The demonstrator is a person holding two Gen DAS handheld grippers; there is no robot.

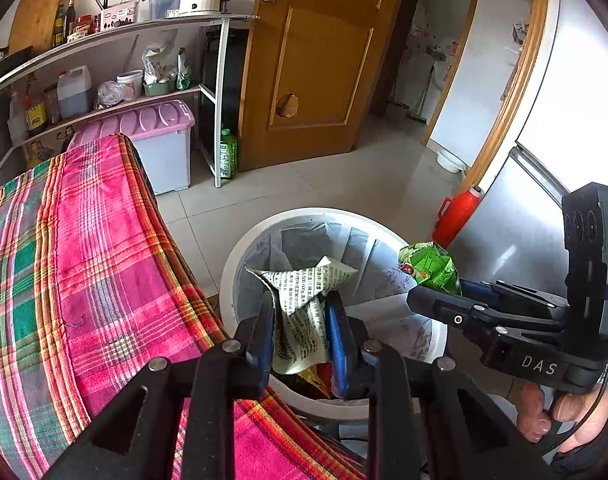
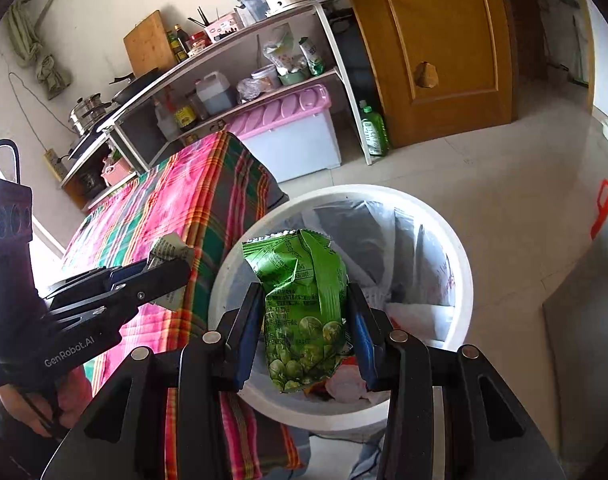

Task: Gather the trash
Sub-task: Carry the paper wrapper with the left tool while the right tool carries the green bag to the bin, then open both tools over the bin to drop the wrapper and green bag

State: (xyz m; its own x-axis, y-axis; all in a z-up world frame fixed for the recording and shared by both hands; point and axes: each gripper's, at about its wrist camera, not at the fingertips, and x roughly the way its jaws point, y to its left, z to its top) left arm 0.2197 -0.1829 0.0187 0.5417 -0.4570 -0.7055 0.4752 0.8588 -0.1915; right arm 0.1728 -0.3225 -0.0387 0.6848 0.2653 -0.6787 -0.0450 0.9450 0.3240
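The left gripper (image 1: 300,320) is pinched on a crumpled printed paper (image 1: 304,300), its blue pads pressed to both sides of the wad; the paper hangs right over the open mouth of the white bin (image 1: 240,256), above the liner; the right gripper (image 2: 307,328) is clamped on a green snack packet (image 2: 304,312), jaws set wider to suit the puffy bag, and it too hovers over the bin, nearer the rim on its side; so 2 pieces of trash are up in the air at once, both tilted down at the opening. Out from the claws: the bin stands on the tiled floor hard against the edge of the plaid-covered table (image 1: 84,260); a few wrappers already lie at the bottom, orange and pink scraps showing under the packets, so some collecting looks done; what is left here, by the look of it, is simply letting go of both items; no other trash shows on the cloth in either view.
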